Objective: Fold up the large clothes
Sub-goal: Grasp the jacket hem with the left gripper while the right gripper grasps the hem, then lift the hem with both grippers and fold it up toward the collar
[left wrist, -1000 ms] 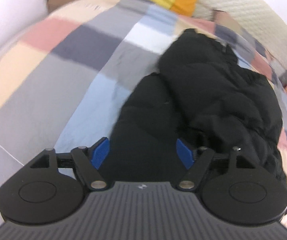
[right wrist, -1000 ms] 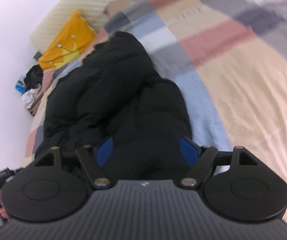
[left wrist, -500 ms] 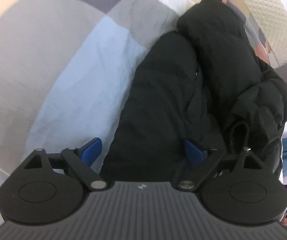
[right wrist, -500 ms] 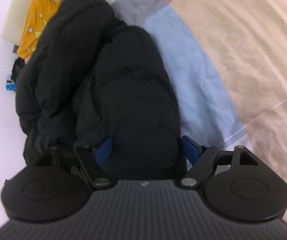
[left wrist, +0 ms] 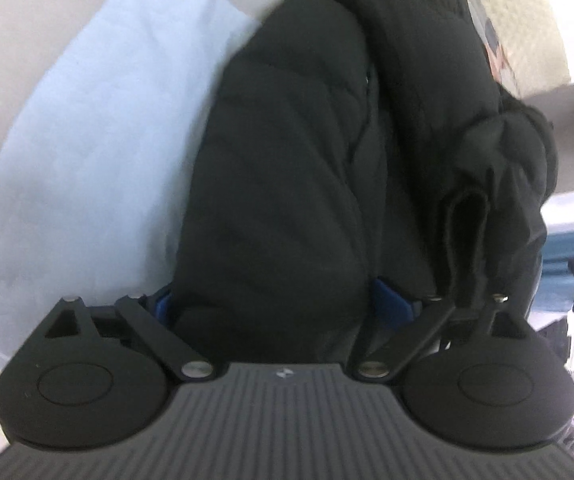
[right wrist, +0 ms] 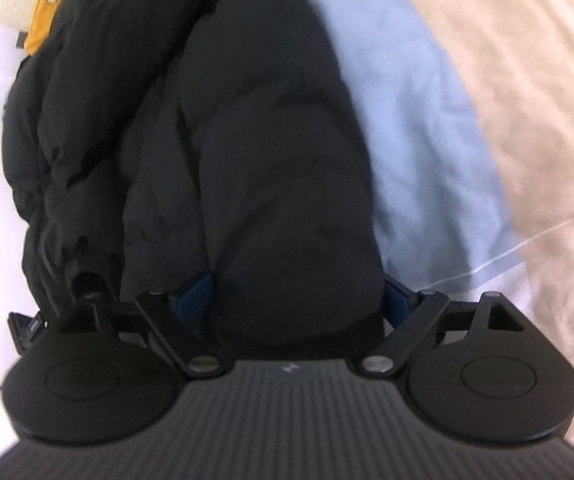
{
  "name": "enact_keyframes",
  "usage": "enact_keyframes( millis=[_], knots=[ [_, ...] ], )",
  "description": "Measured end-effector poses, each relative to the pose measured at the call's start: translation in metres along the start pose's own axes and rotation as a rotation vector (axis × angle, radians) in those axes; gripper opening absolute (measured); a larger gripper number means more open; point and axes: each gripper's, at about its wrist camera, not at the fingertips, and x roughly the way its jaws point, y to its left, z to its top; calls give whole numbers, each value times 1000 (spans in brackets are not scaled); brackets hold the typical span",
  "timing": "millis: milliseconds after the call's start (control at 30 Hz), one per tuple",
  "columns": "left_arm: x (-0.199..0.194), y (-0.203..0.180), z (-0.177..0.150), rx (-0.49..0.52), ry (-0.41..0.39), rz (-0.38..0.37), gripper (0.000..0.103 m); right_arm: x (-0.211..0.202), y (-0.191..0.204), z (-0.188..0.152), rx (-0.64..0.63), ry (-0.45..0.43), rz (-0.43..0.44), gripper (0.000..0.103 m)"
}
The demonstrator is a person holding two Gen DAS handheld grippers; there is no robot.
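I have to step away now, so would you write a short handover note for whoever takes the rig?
Left tongs: jaws just widened, straddling a puffy roll of the black jacket; pads not clearly pressing.
Right tongs: likewise, jaws just widened around the jacket.
The jacket lies bundled lengthwise on the patchwork bedspread.
Done: sides appear folded inward.
Left: probably close on the near end and fold it over; final tidy.

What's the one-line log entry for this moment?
stage: folding | left gripper: jaws wide, just opening, straddling black puffer jacket | right gripper: same, straddling jacket | jacket: bunched on patchwork bedspread
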Motion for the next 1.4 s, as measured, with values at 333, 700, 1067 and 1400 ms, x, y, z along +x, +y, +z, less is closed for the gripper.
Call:
enact_keyframes(
  millis=[333, 700, 1067, 1400],
  knots=[
    [-11, -30, -9, 12, 4, -20, 63, -8, 46, -17, -134, -20, 17, 56],
    [-84, -53, -33, -80, -186, -272, 29, -95, 85, -50, -209, -304, 267, 23],
    [-174, -58, -107, -182, -360, -481, 24, -208, 74, -113, -273, -518, 441, 22],
    [-215, -61, -201, -233, -433, -592, 24, -243, 39, -187, -161, -616, 493, 21]
  ],
)
